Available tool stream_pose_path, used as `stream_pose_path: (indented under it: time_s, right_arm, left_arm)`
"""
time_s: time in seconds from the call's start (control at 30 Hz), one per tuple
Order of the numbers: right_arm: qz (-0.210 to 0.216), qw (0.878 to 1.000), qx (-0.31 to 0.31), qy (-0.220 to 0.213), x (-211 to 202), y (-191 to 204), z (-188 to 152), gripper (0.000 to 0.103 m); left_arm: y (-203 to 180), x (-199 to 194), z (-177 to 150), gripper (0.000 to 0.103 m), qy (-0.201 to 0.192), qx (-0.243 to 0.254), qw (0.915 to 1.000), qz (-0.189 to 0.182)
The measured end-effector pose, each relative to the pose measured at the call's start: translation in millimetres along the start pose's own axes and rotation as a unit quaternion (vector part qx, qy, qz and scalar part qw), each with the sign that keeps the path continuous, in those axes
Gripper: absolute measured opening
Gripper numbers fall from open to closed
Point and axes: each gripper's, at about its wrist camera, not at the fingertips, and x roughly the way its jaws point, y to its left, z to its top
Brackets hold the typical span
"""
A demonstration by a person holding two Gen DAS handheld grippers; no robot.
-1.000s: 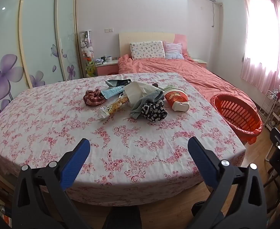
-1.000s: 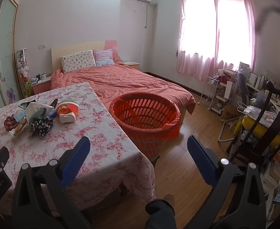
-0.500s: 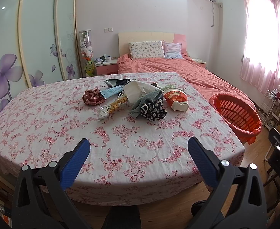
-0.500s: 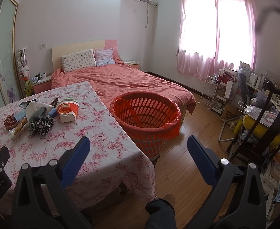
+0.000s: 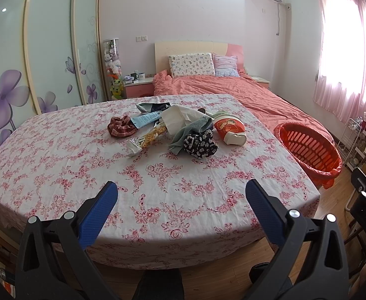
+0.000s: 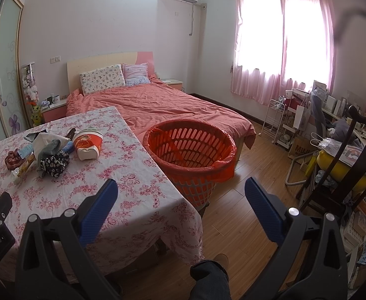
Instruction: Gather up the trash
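Observation:
A heap of litter lies mid-table on the floral cloth [image 5: 83, 165]: a red-and-white cup [image 5: 230, 128] on its side, a snack wrapper [image 5: 148, 137], a blue tube [image 5: 145, 119], a white bag [image 5: 176, 120], mixed with a grey cloth [image 5: 190, 131], a black floral scrunchie [image 5: 200, 143] and a red plaid scrunchie [image 5: 121, 126]. An orange basket [image 6: 190, 150] lined with a red bag stands on the floor off the table's right edge. My left gripper [image 5: 181, 196] hovers open over the near edge, empty. My right gripper [image 6: 181, 196] is open and empty, facing the basket.
A bed [image 6: 163, 105] with a coral duvet stands behind the table. To the right are a wire cart [image 6: 280, 125], a dark wooden chair [image 6: 345, 172] and cluttered shelves. A sliding wardrobe [image 5: 33, 57] fills the left wall. A person's leg and shoe [image 6: 210, 272] are below.
Both views have barely drifted. The left view shifted slightly, with the basket sliding a little rightward and lower. Both grippers stay open and empty.

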Motion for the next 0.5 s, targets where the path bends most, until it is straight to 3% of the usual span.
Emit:
stream_pose_path:
  time_s: [0.5]
  right_arm:
    - [0.000, 1.000, -0.001, 0.001, 1.5, 1.7, 0.6, 0.099]
  left_arm:
    - [-0.2, 0.0, -0.2, 0.101, 0.001, -0.001, 1.0000, 0.001]
